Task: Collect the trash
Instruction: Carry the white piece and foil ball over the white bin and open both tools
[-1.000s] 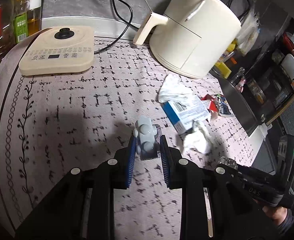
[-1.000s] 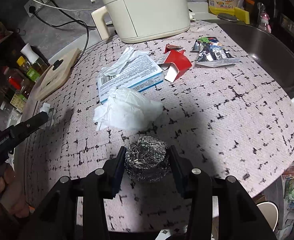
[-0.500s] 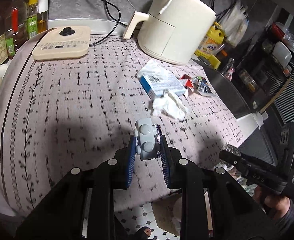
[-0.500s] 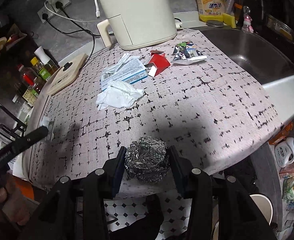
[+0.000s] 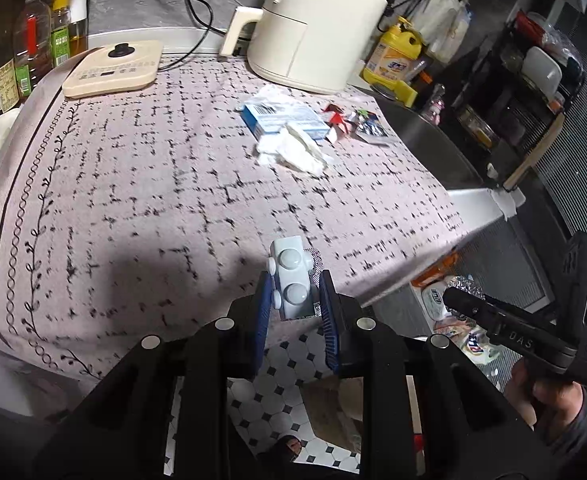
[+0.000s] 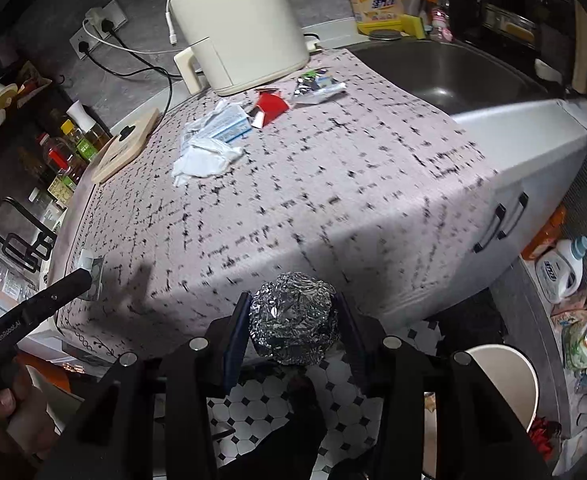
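Observation:
My left gripper (image 5: 295, 300) is shut on a white pill blister pack (image 5: 291, 280), held over the counter's front edge. My right gripper (image 6: 293, 330) is shut on a crumpled foil ball (image 6: 293, 320), held out past the counter's front edge above the tiled floor. It also shows in the left wrist view (image 5: 463, 300), low right. On the counter lie a crumpled white tissue (image 5: 293, 152), a blue and white box (image 5: 283, 118), a red carton (image 6: 269, 106) and a shiny wrapper (image 6: 317, 86). A round white bin (image 6: 501, 380) stands on the floor at lower right.
A cream air fryer (image 5: 317, 20) and a flat cooktop (image 5: 115, 68) stand at the back of the patterned counter (image 5: 153, 184). The sink (image 6: 453, 76) lies to the right. Bottles line the left wall. Detergent bottles (image 6: 561, 268) stand on the floor.
Both grippers have pulled back and away from the counter with their loads, out over its front edge. The floor and the white bin have come into view.

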A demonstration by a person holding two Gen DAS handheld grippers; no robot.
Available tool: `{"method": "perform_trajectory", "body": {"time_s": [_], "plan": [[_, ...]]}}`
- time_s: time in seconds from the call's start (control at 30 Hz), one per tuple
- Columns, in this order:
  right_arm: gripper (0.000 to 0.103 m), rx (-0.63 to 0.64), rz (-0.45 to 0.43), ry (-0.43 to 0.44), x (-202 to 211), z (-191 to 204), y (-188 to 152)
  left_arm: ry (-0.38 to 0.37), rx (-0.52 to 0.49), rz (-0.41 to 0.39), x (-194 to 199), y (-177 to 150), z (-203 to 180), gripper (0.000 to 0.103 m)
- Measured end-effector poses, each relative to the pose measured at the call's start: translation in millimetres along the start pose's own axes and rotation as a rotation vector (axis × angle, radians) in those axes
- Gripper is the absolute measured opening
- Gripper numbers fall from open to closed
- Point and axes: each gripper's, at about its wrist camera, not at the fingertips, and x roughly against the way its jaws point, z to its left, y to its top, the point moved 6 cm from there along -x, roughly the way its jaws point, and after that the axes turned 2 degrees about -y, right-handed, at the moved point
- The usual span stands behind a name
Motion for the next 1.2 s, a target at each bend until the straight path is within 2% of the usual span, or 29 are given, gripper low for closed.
{"method": "perform_trajectory", "body": {"time_s": [0.33, 0.73, 0.83, 0.87, 0.9, 1.07, 1.2], "plan": [[0.043, -0.084, 0.020, -0.044, 23.1, -63.8, -47.7, -0.052, -0.056, 0.058, -18.2, -40.3, -54.5, 0.024], [0.044, -0.273, 0.036, -0.150, 57.4, -168.7, -104.4, -0.172, -0.134, 0.130, -55.9, -77.6, -134.7, 0.024], [0.049, -0.320, 0.036, -0.172, 66.0, -191.7, -116.4, -0.204, -0.166, 0.158, -68.1, -86.3, -158.6, 0.024], [0.060, -0.347, 0.036, -0.172, 69.0, -200.1, -120.2, -0.213, -0.178, 0.166, -71.8, -88.8, -166.6, 0.024], [0.065, -0.378, 0.033, -0.169, 72.6, -208.9, -123.6, -0.219, -0.187, 0.172, -73.9, -90.3, -171.6, 0.024], [0.071, -0.443, -0.008, -0.210, 93.5, -242.5, -134.5, -0.264, -0.245, 0.218, -89.0, -102.8, -210.5, 0.024], [0.072, -0.497, -0.037, -0.238, 111.9, -267.4, -143.9, -0.302, -0.298, 0.273, -103.6, -117.9, -243.0, 0.024]]}}
